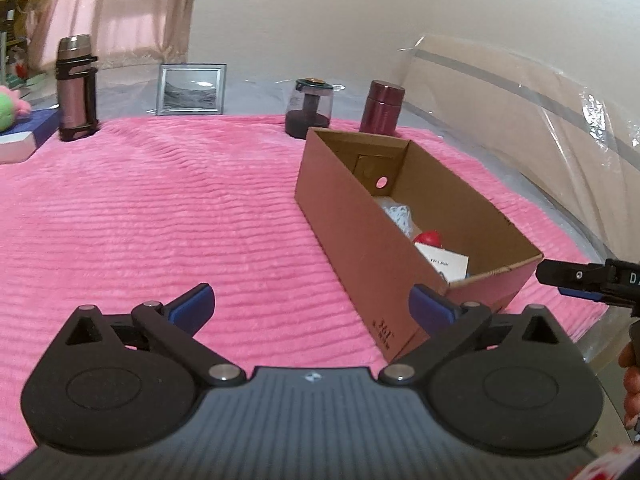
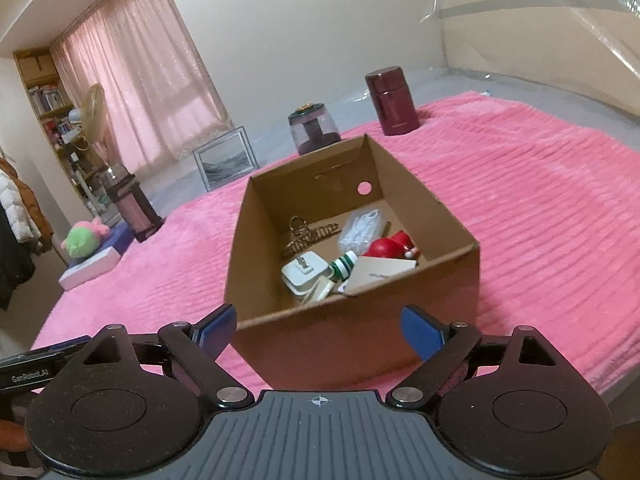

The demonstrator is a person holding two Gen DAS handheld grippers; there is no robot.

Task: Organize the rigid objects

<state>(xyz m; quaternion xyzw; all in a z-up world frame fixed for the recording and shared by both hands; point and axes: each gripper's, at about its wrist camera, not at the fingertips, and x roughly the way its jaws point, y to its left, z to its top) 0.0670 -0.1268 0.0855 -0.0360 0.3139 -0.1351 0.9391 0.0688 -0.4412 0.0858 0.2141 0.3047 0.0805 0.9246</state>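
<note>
An open cardboard box (image 2: 352, 332) stands on the pink blanket (image 2: 540, 220); it also shows in the left wrist view (image 1: 360, 232). Inside lie a hair claw (image 2: 308, 234), a white charger (image 2: 306, 274), a bag of white clips (image 2: 362, 228), a red toy (image 2: 390, 246), a green-striped tube (image 2: 344, 266) and a white card (image 2: 380, 276). My right gripper (image 2: 318, 330) is open and empty, just before the box's near wall. My left gripper (image 1: 312, 306) is open and empty, left of the box's near corner. The right gripper's tip (image 1: 576, 276) shows at the right edge there.
Along the blanket's far edge stand a tall flask (image 1: 76, 88), a picture frame (image 1: 191, 89), a clear-domed jar (image 1: 310, 108) and a maroon canister (image 1: 382, 106). A plush toy (image 2: 84, 240) lies on a blue-white box (image 2: 92, 266). A clear plastic sheet (image 1: 520, 112) rises on the right.
</note>
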